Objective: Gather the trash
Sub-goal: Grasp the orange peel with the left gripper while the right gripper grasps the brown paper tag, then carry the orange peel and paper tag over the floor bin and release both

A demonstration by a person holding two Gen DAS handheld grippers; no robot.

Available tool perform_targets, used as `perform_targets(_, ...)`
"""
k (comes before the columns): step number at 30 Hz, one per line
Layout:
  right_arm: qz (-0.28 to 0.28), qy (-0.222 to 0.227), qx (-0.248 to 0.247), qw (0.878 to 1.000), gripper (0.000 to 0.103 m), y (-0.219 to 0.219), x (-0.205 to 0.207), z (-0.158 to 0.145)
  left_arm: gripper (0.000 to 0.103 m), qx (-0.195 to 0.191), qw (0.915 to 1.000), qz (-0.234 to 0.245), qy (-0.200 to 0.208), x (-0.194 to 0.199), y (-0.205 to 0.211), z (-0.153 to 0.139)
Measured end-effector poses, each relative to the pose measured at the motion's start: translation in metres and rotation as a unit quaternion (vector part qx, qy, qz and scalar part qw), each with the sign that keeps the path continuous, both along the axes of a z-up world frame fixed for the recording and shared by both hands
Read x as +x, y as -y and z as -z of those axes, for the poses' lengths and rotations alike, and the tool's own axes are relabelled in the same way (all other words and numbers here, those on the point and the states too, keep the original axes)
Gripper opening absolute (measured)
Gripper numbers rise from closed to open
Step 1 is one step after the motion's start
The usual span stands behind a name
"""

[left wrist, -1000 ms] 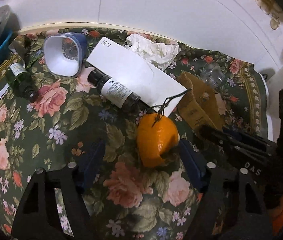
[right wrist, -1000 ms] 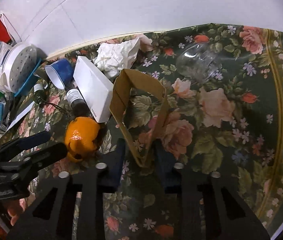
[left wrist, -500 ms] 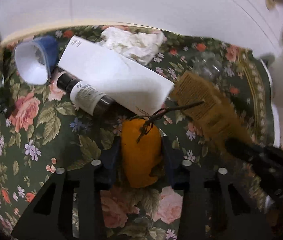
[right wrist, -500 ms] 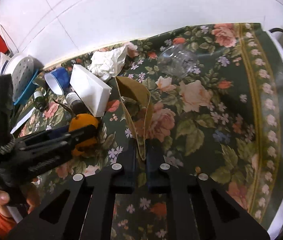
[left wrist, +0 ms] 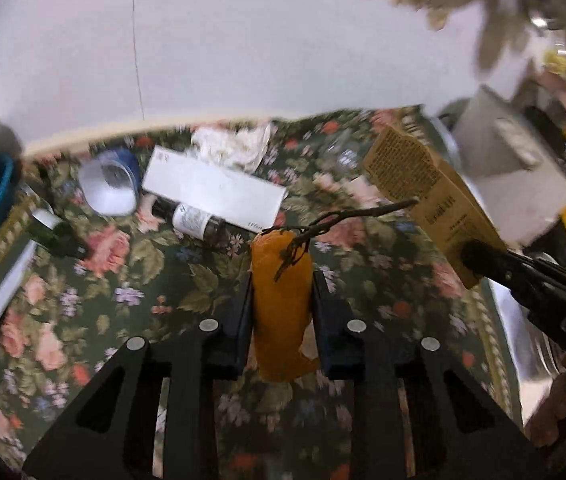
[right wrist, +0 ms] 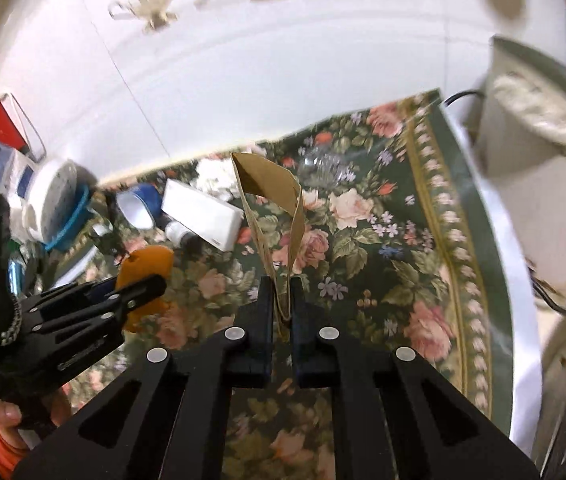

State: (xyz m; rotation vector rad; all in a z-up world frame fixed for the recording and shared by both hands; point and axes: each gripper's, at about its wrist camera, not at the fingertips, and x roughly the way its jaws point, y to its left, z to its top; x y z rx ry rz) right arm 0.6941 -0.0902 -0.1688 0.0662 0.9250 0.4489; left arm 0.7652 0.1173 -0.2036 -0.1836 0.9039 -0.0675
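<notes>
My left gripper (left wrist: 282, 280) is shut on an orange peel (left wrist: 281, 308) with a dark twig on top and holds it above the floral tablecloth (left wrist: 123, 280). It also shows in the right wrist view (right wrist: 145, 268). My right gripper (right wrist: 282, 288) is shut on the edge of a brown paper bag (right wrist: 271, 184), which hangs open and lifted off the cloth; the bag shows at the right in the left wrist view (left wrist: 431, 192).
On the cloth lie a white box (left wrist: 211, 188), a dark bottle with a white label (left wrist: 199, 220), a blue cup on its side (left wrist: 111, 184), crumpled white tissue (left wrist: 235, 144), a clear plastic piece (right wrist: 323, 160) and a green bottle (left wrist: 51, 232). A white wall stands behind.
My left gripper closed on the orange peel and lifted it off the cloth. My right gripper closed on the paper bag's edge and raised it upright.
</notes>
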Motion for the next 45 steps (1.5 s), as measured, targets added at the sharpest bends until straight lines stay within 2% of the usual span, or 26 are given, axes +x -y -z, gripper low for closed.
perform_targets(7, 0.046, 0.063, 0.005, 0.997, 0.006, -0.008, -0.074, -0.045, 0.026, 0.007, 0.9968, 0.047, 0.064, -0.074, -0.007, -0.059)
perform_targets(13, 0.055, 0.105, 0.009, 0.993, 0.006, -0.020, -0.135, -0.077, 0.027, 0.007, 0.9934, 0.067, 0.093, -0.128, -0.009, -0.089)
perform_targets(18, 0.050, 0.122, 0.019, 0.991, 0.006, -0.016, -0.173, -0.096, 0.027, 0.013, 0.9922, 0.063, 0.107, -0.171, 0.005, -0.104)
perform_targets(24, 0.034, 0.147, 0.018, 0.988, 0.006, 0.009, -0.223, -0.107, 0.027, 0.008, 0.9924, 0.043, 0.115, -0.219, 0.034, -0.109)
perform_targets(30, 0.001, 0.154, 0.019, 0.988, 0.006, 0.046, -0.276, -0.106, 0.027, 0.003, 0.9920, 0.005, 0.126, -0.282, 0.085, -0.107)
perform_targets(38, -0.044, 0.136, 0.011, 0.990, 0.006, 0.100, -0.342, -0.100, 0.027, -0.009, 0.9937, -0.037, 0.105, -0.367, 0.151, -0.096)
perform_targets(45, -0.064, 0.112, 0.004, 0.992, 0.006, 0.127, -0.378, -0.086, 0.027, -0.012, 0.9950, -0.055, 0.082, -0.415, 0.178, -0.082)
